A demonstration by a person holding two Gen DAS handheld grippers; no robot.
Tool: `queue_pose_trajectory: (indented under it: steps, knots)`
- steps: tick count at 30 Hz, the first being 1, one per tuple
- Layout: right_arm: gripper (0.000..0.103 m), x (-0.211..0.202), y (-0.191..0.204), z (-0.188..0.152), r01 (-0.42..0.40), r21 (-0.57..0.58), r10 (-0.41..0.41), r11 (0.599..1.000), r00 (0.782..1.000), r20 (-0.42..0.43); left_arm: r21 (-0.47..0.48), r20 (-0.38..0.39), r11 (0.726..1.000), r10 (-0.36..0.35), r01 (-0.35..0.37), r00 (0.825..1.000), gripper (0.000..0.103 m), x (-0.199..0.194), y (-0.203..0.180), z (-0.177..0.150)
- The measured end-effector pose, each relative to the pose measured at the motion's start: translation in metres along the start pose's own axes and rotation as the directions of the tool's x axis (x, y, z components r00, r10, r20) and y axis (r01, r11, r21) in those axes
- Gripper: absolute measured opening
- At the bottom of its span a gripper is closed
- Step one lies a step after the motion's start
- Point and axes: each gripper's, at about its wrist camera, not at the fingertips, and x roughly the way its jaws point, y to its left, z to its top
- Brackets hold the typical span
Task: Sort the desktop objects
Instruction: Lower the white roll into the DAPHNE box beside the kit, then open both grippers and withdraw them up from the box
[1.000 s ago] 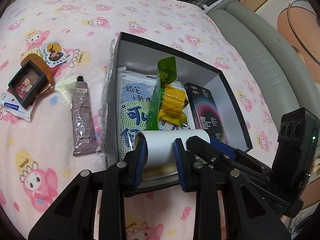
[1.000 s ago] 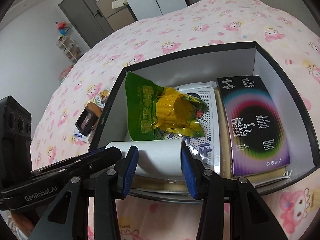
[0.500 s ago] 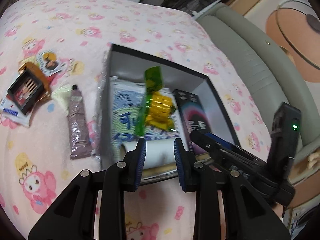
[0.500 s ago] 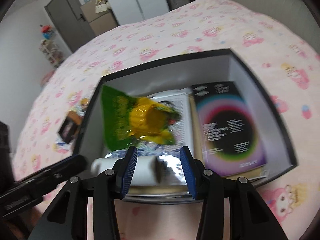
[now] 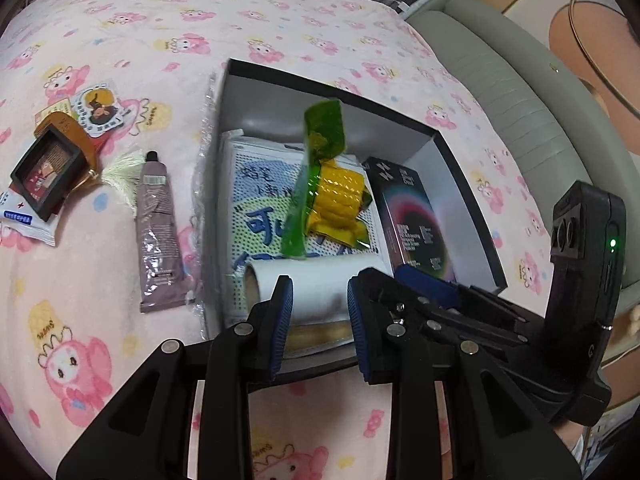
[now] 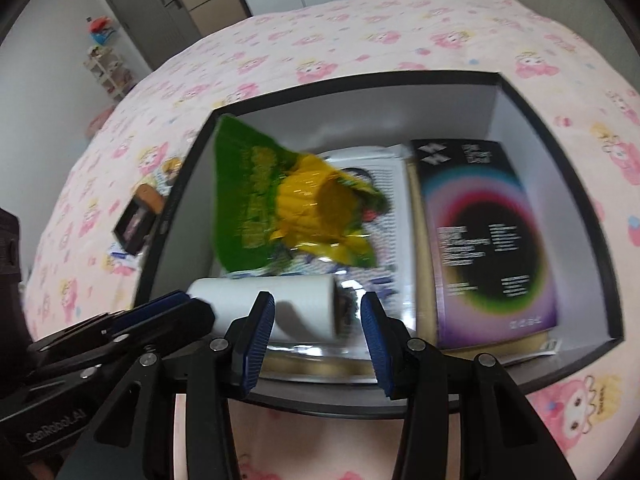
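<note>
Both grippers, left [image 5: 320,312] and right [image 6: 318,336], are apart over the white paper roll [image 6: 280,304] in the black box [image 6: 560,112]. Lift away slowly, not bumping it.

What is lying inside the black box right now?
The black box holds a corn snack packet on a dotted printed pack, a screen protector box and a white roll. Whatever lies beneath them is covered.

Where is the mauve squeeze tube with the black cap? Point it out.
In the left wrist view, the mauve squeeze tube lies on the pink blanket just left of the black box, cap pointing away, beside a cream tassel.
</note>
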Motion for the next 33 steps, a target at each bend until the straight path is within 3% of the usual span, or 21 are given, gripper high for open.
queue_pose_trajectory:
  steps: [5,8,10,12,15,16,18,20,24,28,31,33]
  knots:
    - [0.041,0.003,0.006,-0.001,-0.054,-0.012,0.054,0.998,0.998,-0.012,-0.017,0.016,1.000,-0.020,0.020,1.000,0.027,-0.006,0.010,0.002]
    - [0.041,0.001,0.008,-0.002,-0.020,-0.017,0.021,1.000,1.000,0.012,-0.006,0.029,1.000,-0.021,0.021,0.999,0.027,-0.008,0.009,0.002]
    - [0.041,-0.002,0.008,-0.003,0.049,-0.007,-0.048,0.999,0.998,0.045,0.006,0.037,1.000,-0.017,0.017,0.999,0.029,-0.009,0.008,0.002]
    - [0.041,-0.004,0.006,-0.003,0.084,0.006,-0.085,0.996,0.994,0.064,0.028,0.057,1.000,0.009,-0.011,0.998,0.033,-0.013,0.004,0.003]
    - [0.041,-0.013,0.006,-0.003,0.091,0.010,-0.091,0.996,0.992,0.085,0.072,0.101,0.994,0.069,-0.076,0.992,0.051,-0.020,-0.003,0.003]
    - [0.041,-0.018,0.007,-0.004,0.094,0.008,-0.095,0.996,0.991,0.096,0.082,0.118,0.992,0.081,-0.091,0.990,0.052,-0.023,-0.006,0.004]
    - [0.041,-0.030,0.009,-0.003,0.100,0.006,-0.100,0.995,0.987,0.125,0.097,0.152,0.988,0.108,-0.124,0.982,0.055,-0.031,-0.011,0.006]
    - [0.042,-0.041,0.012,-0.001,0.103,0.004,-0.102,0.995,0.983,0.152,0.102,0.191,0.984,0.124,-0.145,0.974,0.075,-0.041,-0.015,0.009]
    - [0.049,-0.065,0.017,0.005,0.127,0.003,-0.125,0.992,0.973,0.193,0.091,0.265,0.982,0.134,-0.163,0.955,0.084,-0.062,-0.021,0.016]
    - [0.050,-0.092,0.021,0.007,0.167,0.015,-0.166,0.986,0.955,0.246,0.089,0.334,0.977,0.153,-0.192,0.930,0.098,-0.088,-0.030,0.018]
    - [0.053,-0.117,0.024,0.006,0.189,0.040,-0.192,0.981,0.936,0.296,0.094,0.386,0.974,0.156,-0.207,0.909,0.100,-0.110,-0.040,0.015]
    - [0.061,-0.133,0.026,0.003,0.190,0.052,-0.196,0.981,0.923,0.332,0.105,0.407,0.969,0.164,-0.224,0.899,0.100,-0.122,-0.046,0.012]
